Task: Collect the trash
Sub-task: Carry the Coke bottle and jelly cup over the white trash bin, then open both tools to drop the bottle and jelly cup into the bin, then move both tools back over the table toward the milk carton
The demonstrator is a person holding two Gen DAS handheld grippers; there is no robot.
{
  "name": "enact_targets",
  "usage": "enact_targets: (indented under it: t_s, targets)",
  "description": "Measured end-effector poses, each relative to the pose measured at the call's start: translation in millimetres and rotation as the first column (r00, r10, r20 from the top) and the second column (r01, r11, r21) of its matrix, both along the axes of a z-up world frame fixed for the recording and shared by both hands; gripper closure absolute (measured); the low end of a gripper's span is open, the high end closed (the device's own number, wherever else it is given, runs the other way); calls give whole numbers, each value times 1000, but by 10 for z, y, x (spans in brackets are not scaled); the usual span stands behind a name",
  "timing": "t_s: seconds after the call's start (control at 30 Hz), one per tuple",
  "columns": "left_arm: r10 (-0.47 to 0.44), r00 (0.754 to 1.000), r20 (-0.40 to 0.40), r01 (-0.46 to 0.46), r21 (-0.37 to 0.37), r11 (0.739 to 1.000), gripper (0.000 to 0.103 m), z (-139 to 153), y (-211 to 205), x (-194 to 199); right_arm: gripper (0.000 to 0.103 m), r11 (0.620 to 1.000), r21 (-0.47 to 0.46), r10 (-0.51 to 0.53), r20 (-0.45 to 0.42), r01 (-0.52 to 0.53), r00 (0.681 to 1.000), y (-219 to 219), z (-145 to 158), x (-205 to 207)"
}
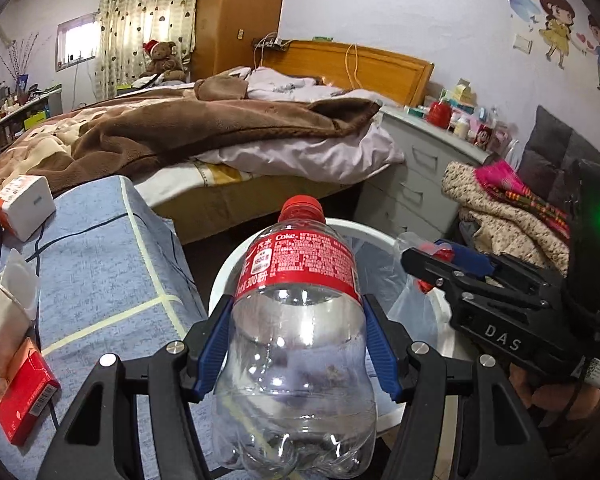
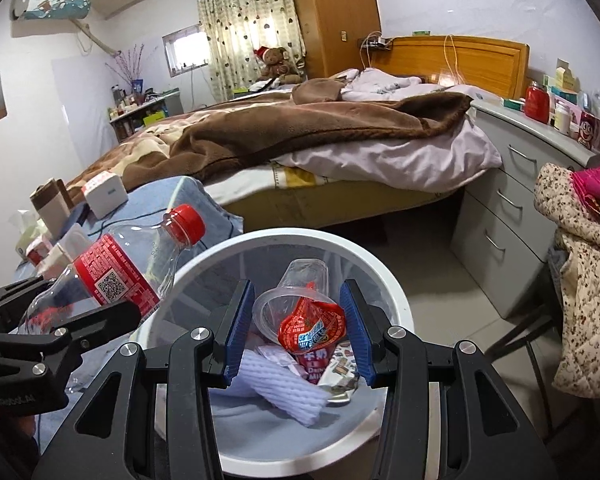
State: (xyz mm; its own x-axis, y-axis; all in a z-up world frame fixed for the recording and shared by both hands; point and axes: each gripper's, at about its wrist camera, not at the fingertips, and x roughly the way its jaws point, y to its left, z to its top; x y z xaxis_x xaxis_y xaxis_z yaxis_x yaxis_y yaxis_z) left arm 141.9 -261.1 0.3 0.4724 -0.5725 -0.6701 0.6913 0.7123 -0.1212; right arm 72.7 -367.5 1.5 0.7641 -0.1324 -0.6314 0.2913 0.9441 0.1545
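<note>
Over the round white bin (image 2: 384,280): left gripper (image 1: 298,344) clamped on a clear ribbed plastic bottle (image 1: 300,320), red cap, red label. Right gripper (image 2: 296,322) squeezing a see-through cup (image 2: 292,304) with crumpled red foil lid.

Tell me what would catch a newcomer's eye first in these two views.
First, the empty clear cola bottle with its red cap and label, clamped in the left gripper beside the rim of the white trash bin. Next, the clear plastic cup with its peeled red foil lid, between the right gripper's blue pads directly above the bin, where trash already lies. Behind both spreads an unmade bed under a brown blanket.
</note>
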Motion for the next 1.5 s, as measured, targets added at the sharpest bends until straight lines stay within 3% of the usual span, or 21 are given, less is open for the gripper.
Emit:
enact_targets:
  t_s: [0.33,0.43,0.47,0.93,1.5]
  targets:
    - [-17,1000,-16,17,-13,1000,37,-51,-104,40,56,1000,16,-8,-39,9,999,-109,-71,43]
    - [-24,999,-26,23,-24,999,34,-41,-95,55,40,1000,13,-20,-45,20,999,-125,-81,41]
    - [-22,999,-25,22,-25,999,34,-33,-86,56,39,1000,16,-24,-42,25,999,-135,-81,41]
    - [36,999,12,-35,-54,998,33,104,193,48,39,999,12,-36,2,36,999,-54,49,9]
    - [172,983,71,-165,-93,982,33,283,955,78,39,998,-5,59,73,-59,996,460,216,150]
